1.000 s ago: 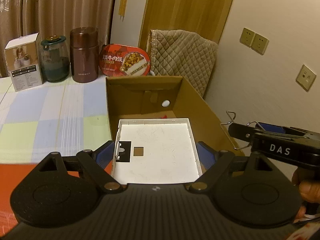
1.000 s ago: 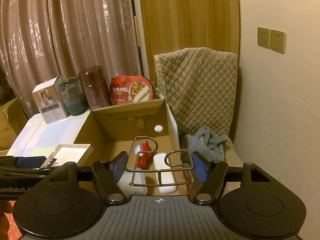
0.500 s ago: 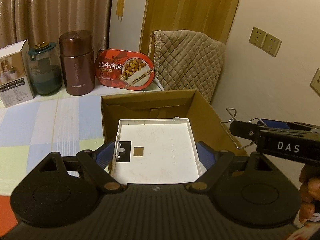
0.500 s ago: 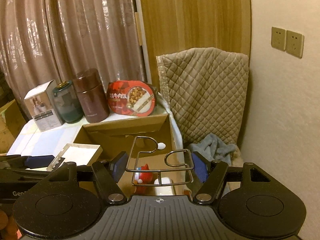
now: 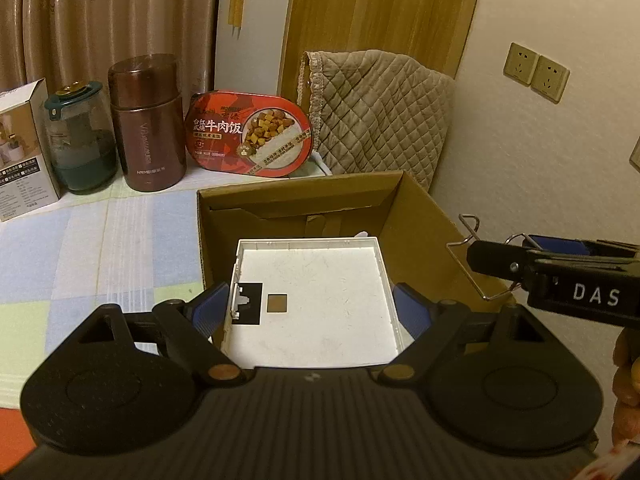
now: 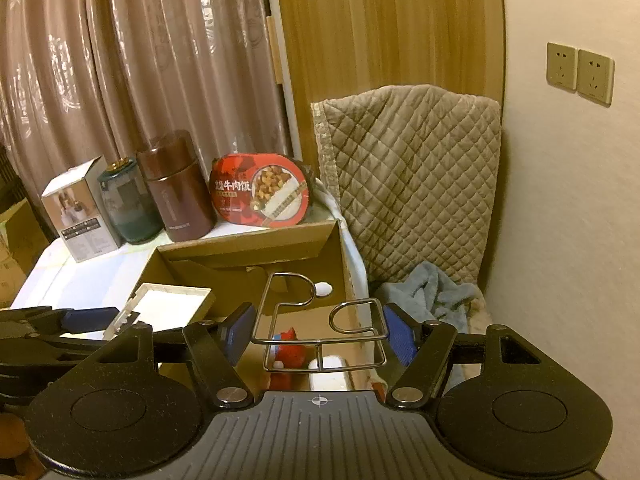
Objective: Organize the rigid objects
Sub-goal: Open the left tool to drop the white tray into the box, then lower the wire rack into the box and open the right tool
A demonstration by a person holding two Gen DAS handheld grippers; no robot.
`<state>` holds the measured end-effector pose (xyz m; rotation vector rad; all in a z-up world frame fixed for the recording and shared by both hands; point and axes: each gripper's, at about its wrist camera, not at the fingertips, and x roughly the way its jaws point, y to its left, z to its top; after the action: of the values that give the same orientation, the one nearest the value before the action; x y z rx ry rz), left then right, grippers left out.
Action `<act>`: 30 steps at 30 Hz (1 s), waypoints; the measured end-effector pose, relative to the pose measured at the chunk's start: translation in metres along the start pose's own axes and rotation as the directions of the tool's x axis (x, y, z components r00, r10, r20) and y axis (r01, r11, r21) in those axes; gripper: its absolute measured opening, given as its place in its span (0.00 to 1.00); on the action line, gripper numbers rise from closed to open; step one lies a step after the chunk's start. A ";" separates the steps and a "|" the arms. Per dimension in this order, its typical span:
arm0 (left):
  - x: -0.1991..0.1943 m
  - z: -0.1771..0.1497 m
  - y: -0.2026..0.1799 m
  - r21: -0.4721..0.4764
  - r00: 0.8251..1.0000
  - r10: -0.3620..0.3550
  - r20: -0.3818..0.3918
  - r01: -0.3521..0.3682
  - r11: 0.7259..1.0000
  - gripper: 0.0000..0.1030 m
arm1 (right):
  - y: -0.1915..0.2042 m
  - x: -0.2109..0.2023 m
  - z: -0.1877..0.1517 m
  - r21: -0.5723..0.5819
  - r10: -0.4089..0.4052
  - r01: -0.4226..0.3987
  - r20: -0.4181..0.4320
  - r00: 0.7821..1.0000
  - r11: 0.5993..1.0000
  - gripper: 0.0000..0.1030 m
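White tray: shallow square white plastic tray (image 5: 316,300) with raised rim, pinched at both side edges by left gripper (image 5: 314,308); blue pads pressed on the rim; held over near-left part of open brown cardboard box (image 5: 420,216); small black patch and brown square on tray floor.
Wire rack: thin bent metal wire rack (image 6: 320,332) with two hooked loops, clamped between blue pads of right gripper (image 6: 318,332); held over right side of same box, near its right wall.
Box contents: red object (image 6: 286,350) and white rounded block (image 6: 330,368) on box floor below rack; small white round item (image 6: 323,289) by far wall.
Box position: on checked pastel tablecloth (image 5: 92,248), right edge near table edge.
Back row, left to right: white printed carton (image 5: 22,148), green-lidded glass jar (image 5: 80,140), brown metal flask (image 5: 148,124), red oval meal package (image 5: 248,134) propped upright.
Beyond table: quilted beige cover (image 6: 412,176) on chair, grey-blue cloth (image 6: 436,292) on its seat.
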<state>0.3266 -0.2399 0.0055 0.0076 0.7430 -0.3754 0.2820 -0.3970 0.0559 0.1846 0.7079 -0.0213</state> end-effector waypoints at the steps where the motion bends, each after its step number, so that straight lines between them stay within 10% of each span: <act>1: 0.001 0.000 0.000 0.003 1.000 0.000 0.000 0.000 1.000 0.83 | 0.001 0.000 0.000 -0.001 0.000 0.000 0.001 1.000 1.000 0.64; 30: -0.035 -0.009 0.030 0.001 0.997 0.065 0.045 -0.065 0.998 0.90 | 0.022 0.004 0.001 -0.006 0.040 -0.040 -0.014 0.999 0.999 0.64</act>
<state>0.3074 -0.1989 0.0186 0.0256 0.6963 -0.3138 0.2876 -0.3758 0.0575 0.1931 0.7176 0.0202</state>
